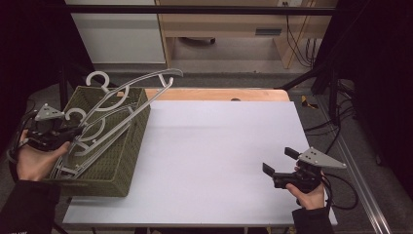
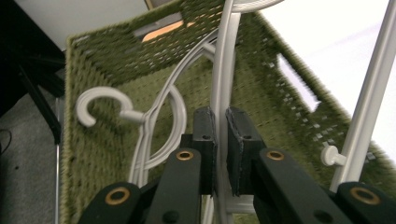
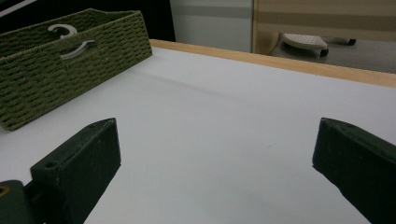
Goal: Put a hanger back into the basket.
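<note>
From my remote seat I see the table [image 1: 219, 161] with a pale grey top and a wooden far edge. Beyond the table stands a light wooden desk [image 1: 229, 24] on a grey floor [image 1: 219, 61], and left of that desk a white cabinet [image 1: 117, 34]. Black cables [image 1: 297, 44] hang at the desk's right end. A dark bar [image 1: 195, 9] crosses above. Right of the table runs a metal rail [image 1: 363, 195].

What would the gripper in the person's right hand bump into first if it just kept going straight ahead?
Probably nothing soon. The right gripper, jaws open, points across the bare white table. The green basket sits off to the left of that line, so the way looks free up to the table's far edge.
</note>
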`<action>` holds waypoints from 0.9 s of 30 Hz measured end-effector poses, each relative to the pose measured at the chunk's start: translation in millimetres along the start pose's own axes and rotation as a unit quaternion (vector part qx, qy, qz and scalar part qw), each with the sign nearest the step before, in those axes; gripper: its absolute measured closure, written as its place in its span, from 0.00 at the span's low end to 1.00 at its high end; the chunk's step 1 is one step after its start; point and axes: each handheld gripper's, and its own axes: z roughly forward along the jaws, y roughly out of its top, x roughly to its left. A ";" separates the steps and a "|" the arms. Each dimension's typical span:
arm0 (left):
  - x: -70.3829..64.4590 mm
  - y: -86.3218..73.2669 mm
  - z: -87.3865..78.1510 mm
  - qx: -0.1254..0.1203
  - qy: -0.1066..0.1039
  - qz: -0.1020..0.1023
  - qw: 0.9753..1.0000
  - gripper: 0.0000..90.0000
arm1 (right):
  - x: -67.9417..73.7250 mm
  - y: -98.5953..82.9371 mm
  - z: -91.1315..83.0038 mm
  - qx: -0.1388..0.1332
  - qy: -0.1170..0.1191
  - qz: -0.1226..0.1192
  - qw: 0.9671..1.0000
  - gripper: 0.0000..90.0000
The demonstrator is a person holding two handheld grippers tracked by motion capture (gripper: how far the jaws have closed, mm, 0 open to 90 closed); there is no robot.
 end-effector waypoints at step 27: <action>57.7 -49.1 8.4 0.046 0.068 -0.029 0.996 0.92 | -0.1 -1.1 2.0 0.004 -0.001 0.000 1.000 0.01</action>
